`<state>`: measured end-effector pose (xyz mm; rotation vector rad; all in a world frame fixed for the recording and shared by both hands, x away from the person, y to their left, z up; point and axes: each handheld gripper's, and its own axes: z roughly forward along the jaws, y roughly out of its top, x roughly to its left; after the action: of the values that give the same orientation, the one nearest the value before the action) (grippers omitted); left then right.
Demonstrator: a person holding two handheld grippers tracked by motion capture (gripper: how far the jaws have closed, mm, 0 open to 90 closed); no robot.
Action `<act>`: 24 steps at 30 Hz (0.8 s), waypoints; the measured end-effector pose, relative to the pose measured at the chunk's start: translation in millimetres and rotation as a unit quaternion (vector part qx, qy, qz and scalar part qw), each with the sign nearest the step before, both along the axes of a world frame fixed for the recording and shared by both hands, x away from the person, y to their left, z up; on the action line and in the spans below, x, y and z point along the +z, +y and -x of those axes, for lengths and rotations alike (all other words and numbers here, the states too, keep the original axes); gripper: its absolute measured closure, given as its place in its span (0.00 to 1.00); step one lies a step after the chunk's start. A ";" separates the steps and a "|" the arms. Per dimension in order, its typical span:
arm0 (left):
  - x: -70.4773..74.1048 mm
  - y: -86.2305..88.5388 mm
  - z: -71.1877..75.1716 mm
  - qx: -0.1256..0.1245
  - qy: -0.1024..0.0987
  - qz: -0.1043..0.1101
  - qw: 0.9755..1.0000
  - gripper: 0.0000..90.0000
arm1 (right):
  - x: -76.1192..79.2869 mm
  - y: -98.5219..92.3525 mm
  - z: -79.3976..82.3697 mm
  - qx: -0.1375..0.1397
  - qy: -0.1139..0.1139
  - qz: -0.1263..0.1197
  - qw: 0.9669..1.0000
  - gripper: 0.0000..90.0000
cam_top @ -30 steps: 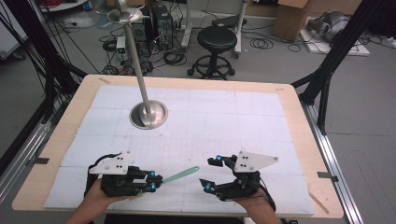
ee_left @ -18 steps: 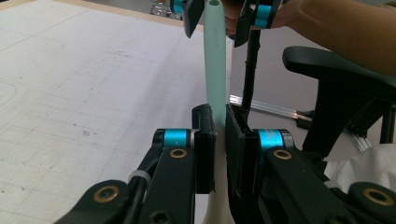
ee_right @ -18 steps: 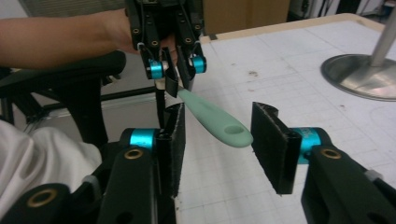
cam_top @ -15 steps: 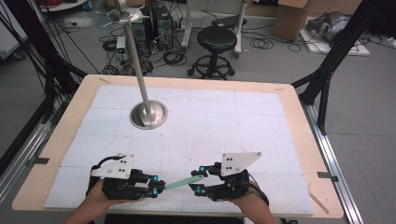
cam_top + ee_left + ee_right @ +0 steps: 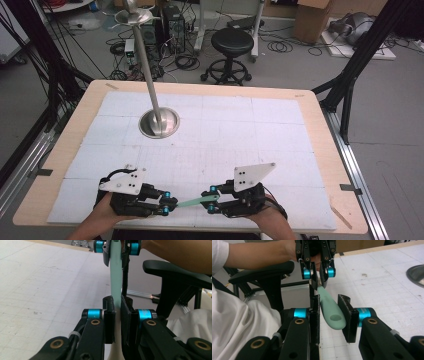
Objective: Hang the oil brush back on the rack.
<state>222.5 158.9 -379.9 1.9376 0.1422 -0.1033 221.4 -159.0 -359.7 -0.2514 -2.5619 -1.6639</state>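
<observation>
**A:** Mint-green plastic utensil handle (image 5: 195,202), slim and flat, high view: it spans the gap between the left gripper (image 5: 165,205) and the right gripper (image 5: 209,200), low over the near edge of the white gridded mat (image 5: 225,140).

**B:** Fixtures on that surface?

**A:** One polished metal stand with a round base (image 5: 159,122), well apart from both grippers. Pale wooden table rim (image 5: 320,125) around the mat. Room beyond: black round stool (image 5: 233,42), cables on a grey floor, cardboard box.

**B:** Left gripper view?

**A:** Jaws clenched on the handle (image 5: 115,277), which runs straight ahead into the far gripper. Stiff, by its unbent line; probably light.

**B:** Right gripper view?

**A:** Rounded end with a hanging hole (image 5: 335,317) lies between the pads. Jaws have just been closing; one pad seems to touch, the other stands off, though the angle leaves that uncertain. Smooth plastic could slip, so grip the flat faces just behind the hole.
</observation>
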 end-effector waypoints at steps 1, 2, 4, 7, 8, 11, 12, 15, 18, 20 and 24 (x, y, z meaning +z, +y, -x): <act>0.0 0.2 -0.4 -0.001 -0.002 -0.001 1.000 0.91 | -0.2 0.2 -0.4 0.005 0.000 -0.001 1.000 0.81; -0.1 0.1 -0.2 0.000 0.000 0.000 1.000 0.91 | -0.1 0.2 -0.4 0.006 0.002 -0.002 1.000 0.82; -0.2 -0.1 -0.3 0.003 -0.001 -0.001 1.000 0.90 | 0.3 0.2 -0.4 0.004 0.011 -0.002 1.000 0.83; -0.7 -1.0 -0.7 0.003 0.002 -0.006 1.000 0.90 | 1.7 1.0 0.0 0.000 0.023 0.000 1.000 0.84; -0.6 -1.4 -0.6 0.002 0.001 -0.008 1.000 0.89 | 2.4 1.0 0.1 -0.001 0.025 0.000 1.000 0.84; 1.2 -4.0 0.9 0.015 0.002 -0.020 1.000 0.77 | 4.1 1.1 0.2 -0.009 0.029 0.002 1.000 0.84; 2.2 -5.5 1.9 0.021 -0.003 -0.027 0.999 0.71 | 4.4 0.7 -0.5 -0.016 0.032 0.006 0.999 0.84; 3.9 -8.0 4.3 0.047 -0.036 -0.051 0.997 0.60 | 3.9 -0.7 -3.1 -0.037 0.043 0.015 0.998 0.84; 3.7 -8.8 4.0 0.076 -0.060 -0.054 0.994 0.58 | 3.4 -2.3 -5.3 -0.058 0.051 0.014 0.997 0.84; 3.9 -8.6 3.4 0.092 -0.073 -0.052 0.992 0.58 | 3.5 -3.3 -6.6 -0.072 0.058 0.017 0.996 0.84; 5.5 -12.0 2.6 0.112 -0.102 -0.070 0.986 0.58 | 3.6 -4.6 -9.4 -0.094 0.072 0.012 0.993 0.84</act>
<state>219.9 147.0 -374.4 2.0442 0.2346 0.2598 230.8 -163.6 -356.1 -0.6083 -2.5202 -1.6063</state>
